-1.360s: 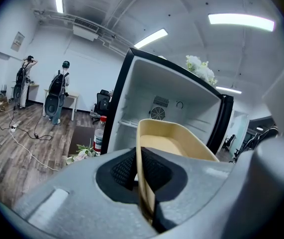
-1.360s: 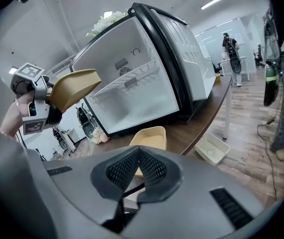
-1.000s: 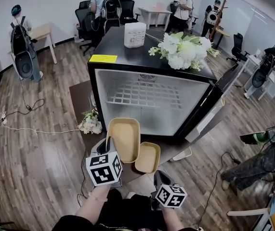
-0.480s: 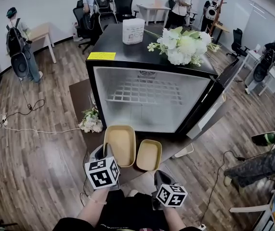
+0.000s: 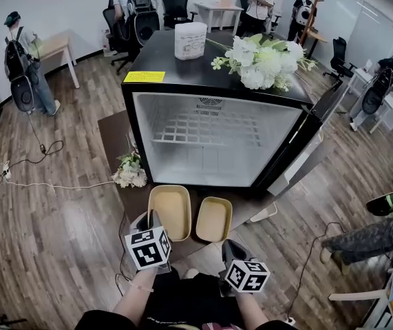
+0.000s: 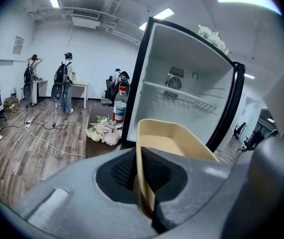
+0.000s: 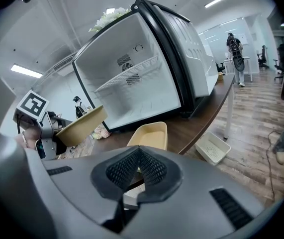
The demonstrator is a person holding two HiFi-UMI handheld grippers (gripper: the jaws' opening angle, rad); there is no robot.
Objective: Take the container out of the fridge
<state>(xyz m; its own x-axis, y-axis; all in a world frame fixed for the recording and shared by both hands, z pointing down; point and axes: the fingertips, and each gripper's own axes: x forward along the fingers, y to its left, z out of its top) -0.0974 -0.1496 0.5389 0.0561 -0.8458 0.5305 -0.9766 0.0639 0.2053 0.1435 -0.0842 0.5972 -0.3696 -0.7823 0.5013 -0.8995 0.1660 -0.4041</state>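
Beige container [image 5: 171, 208] is pinched by its near rim in your left tongs [image 6: 141, 159], outside the open fridge [image 5: 217, 143]. Your right tongs [image 7: 138, 159] are pressed together, empty; a smaller beige tray [image 5: 214, 218] sits just ahead of them on the counter [image 5: 113, 137].

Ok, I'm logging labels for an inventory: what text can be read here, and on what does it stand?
No text is legible anywhere.
Yellow sticker on the fridge top: print too small to read.
Bottle label beside the fridge: blurred.
White pack on the fridge: print blurred.
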